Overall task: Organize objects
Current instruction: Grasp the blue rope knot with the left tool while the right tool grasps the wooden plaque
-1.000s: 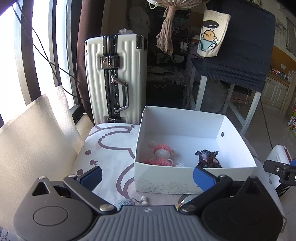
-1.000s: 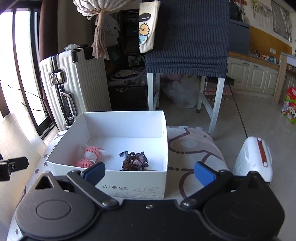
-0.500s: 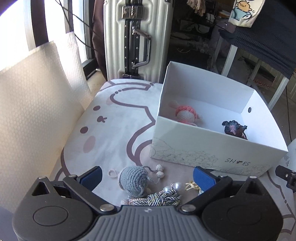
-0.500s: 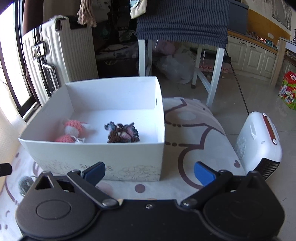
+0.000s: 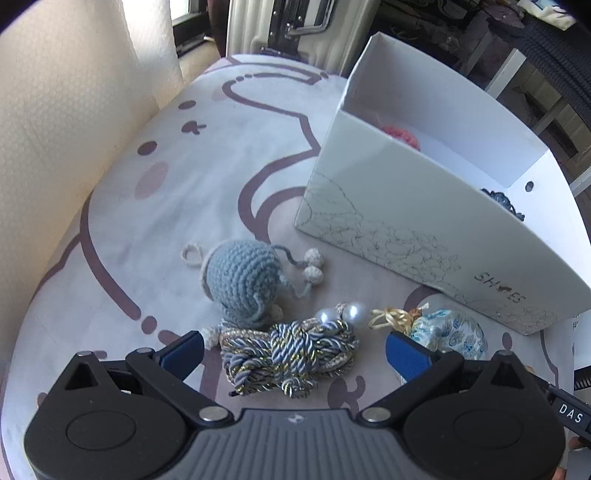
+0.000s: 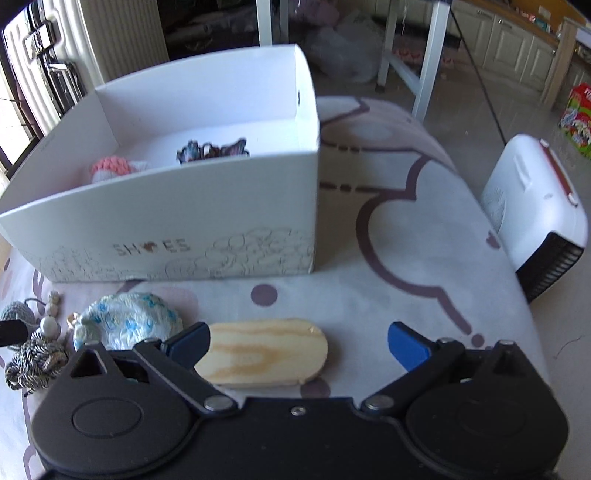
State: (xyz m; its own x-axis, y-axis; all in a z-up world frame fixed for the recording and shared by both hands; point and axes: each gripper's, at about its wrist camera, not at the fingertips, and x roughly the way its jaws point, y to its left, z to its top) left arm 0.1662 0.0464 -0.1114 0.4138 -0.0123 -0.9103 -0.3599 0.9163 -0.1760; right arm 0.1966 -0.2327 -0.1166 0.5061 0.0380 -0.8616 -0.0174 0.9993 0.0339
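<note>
A white shoe box (image 5: 413, 221) stands on the patterned cloth, holding a pink crochet doll (image 5: 402, 134) and a dark knitted piece (image 6: 212, 149). In front of it lie a blue crochet doll (image 5: 242, 277), a blue-gold twisted cord with pearls (image 5: 291, 350) and a blue-flowered fabric pouch (image 5: 448, 332). My left gripper (image 5: 295, 350) is open, low over the cord, which lies between its fingers. My right gripper (image 6: 299, 343) is open, low over a pale wooden oval piece (image 6: 262, 352) that lies next to its left finger. The box (image 6: 166, 221) and pouch (image 6: 125, 319) show in the right wrist view too.
A white suitcase (image 5: 291, 26) stands behind the cloth-covered surface. A cream padded sheet (image 5: 74, 92) rises at the left. A white heater (image 6: 535, 214) sits on the floor at the right. White table legs (image 6: 424, 55) stand beyond the box.
Both grippers have tilted down and dropped toward the cloth in front of the box. The cord, pouch, blue doll and wooden piece have come into view. Both stay open.
</note>
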